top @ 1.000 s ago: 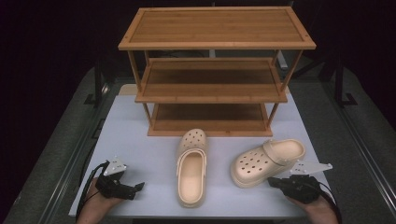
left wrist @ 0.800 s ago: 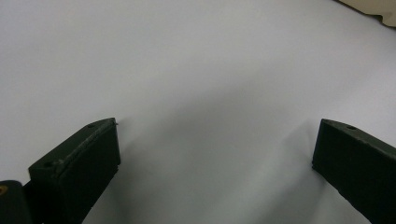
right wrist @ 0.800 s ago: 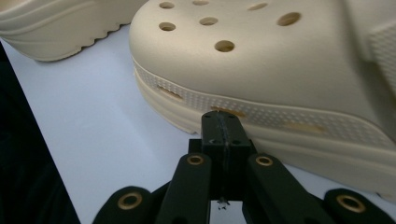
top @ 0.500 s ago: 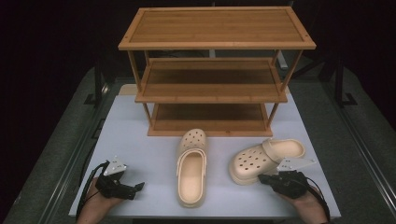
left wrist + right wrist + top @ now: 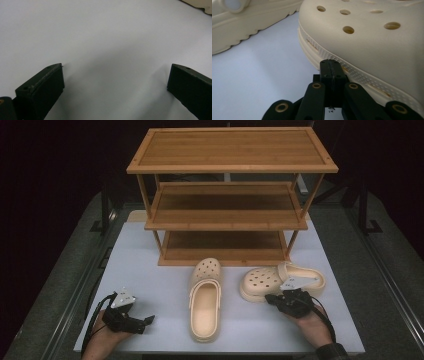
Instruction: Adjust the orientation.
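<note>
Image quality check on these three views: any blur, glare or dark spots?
High view: white table evenly lit, surroundings black, slightly soft. Left gripper view: soft shadows under the open left gripper, no glare. Right gripper view: right gripper sharp against the clog; the second clog is slightly blurred.

Two handheld grippers, black throughout. Left gripper: grey three-cornered plate on top, black cable looping back past the wrist, broad flat-faced black fingers with small screw holes near the tips. Right gripper: matching grey plate, black cable, slim black linkage bars with brass-coloured pivot rivets, tiny screws by the tip. Dark cuff at the right wrist.
</note>
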Tool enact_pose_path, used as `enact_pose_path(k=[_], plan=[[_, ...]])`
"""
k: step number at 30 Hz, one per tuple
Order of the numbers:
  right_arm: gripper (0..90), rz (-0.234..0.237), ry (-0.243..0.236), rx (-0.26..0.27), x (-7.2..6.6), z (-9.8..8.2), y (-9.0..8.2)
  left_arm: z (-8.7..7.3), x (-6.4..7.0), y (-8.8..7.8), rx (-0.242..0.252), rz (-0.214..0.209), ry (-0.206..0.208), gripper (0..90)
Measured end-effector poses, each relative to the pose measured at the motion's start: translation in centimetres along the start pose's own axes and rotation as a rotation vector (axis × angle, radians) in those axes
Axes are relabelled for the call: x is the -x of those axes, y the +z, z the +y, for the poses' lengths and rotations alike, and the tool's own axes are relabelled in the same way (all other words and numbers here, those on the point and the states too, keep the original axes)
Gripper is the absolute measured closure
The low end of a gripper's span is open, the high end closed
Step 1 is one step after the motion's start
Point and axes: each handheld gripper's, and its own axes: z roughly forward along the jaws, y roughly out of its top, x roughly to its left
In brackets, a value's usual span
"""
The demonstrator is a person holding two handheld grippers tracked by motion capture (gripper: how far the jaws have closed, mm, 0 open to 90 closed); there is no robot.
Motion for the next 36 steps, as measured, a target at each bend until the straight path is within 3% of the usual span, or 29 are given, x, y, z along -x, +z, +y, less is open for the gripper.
enact_pose_path(k=[6, 11, 16, 17, 23, 28, 33, 34, 35, 36], plan=[[90.0, -0.018, 0.000, -0.001, 0.3, 1.5, 1.7, 0.0, 0.0, 0.0, -0.001, -0.001, 0.000, 0.3], [90.0, -0.016, -0.020, -0.012, 0.0, 1.7, 2.1, 0.0, 0.0, 0.0, -0.001, -0.001, 0.000, 0.3], [90.0, 0.019, -0.015, 0.029, -0.4, 1.5, 0.2, 0.0, 0.0, 0.0, 0.001, 0.000, 0.000, 0.3], [90.0, 0.019, -0.020, 0.040, -0.7, 1.2, -0.9, 0.0, 0.0, 0.0, 0.001, -0.001, 0.000, 0.3], [90.0, -0.005, 0.001, 0.076, -0.2, 0.2, -3.8, 0.0, 0.0, 0.0, 0.001, 0.000, 0.000, 0.3], [90.0, -0.051, 0.034, 0.098, 1.1, -1.1, -6.2, 0.0, 0.0, 0.0, 0.001, -0.001, 0.000, 0.3], [90.0, -0.097, 0.078, 0.115, 3.2, -2.4, -7.9, 0.0, 0.0, 0.0, 0.001, 0.000, 0.000, 0.3], [90.0, -0.114, 0.103, 0.123, 4.1, -2.7, -8.5, 0.0, 0.0, 0.0, 0.001, -0.001, 0.000, 0.3], [90.0, -0.114, 0.103, 0.123, 4.1, -2.7, -8.5, 0.0, 0.0, 0.0, 0.001, -0.001, 0.000, 0.3], [90.0, -0.132, 0.117, 0.129, 5.1, -2.8, -8.9, 0.0, 0.0, 0.0, 0.000, -0.001, 0.000, 0.3]])
